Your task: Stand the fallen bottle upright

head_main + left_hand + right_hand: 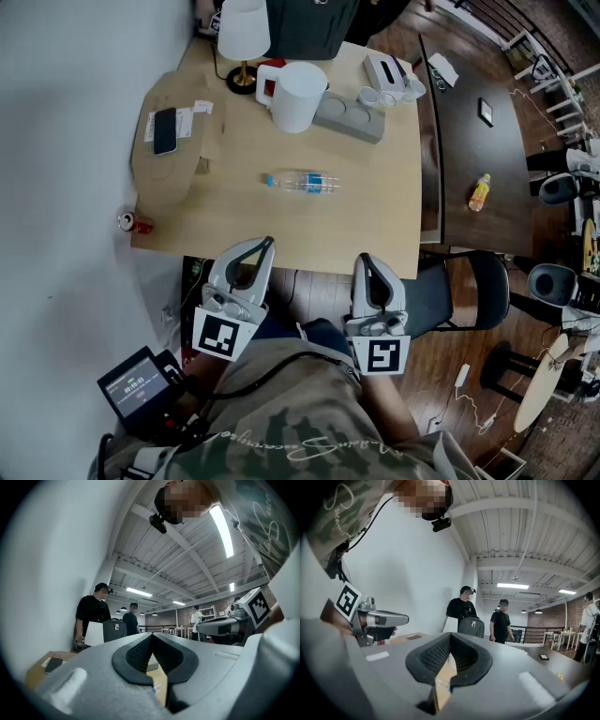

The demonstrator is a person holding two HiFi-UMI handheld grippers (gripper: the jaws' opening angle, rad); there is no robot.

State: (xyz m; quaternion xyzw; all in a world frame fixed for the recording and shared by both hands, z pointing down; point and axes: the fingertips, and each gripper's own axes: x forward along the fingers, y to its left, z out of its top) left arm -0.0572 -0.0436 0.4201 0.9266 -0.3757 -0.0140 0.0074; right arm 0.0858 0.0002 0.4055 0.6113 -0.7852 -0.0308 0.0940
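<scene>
**Bottle down at mid-table, both grippers closed and empty**

Shows the bottle [302,183] lying on its side near the middle of the light wooden table [375,225], stretched left to right across the head view, clear with a blue label. Touches neither gripper; bare tabletop in between.

Holds the left gripper [266,246] over the near edge of the table, pointing roughly level toward the far side. In the left gripper view, pads pressed together at the tips, with nothing between them [151,637].

Holds the right gripper [364,259] beside it, also at the near edge, further right and apart from the left one. In the right gripper view, jaws fully closed on each other as well, gripping nothing [450,637].

Beyond the bottle, toward the far edge: a white kettle [298,94], a grey tray [349,119] just beside it, and a lamp [244,37]. On the left part of the table, a phone [165,129]. At the near left corner, a red can [134,222].
</scene>
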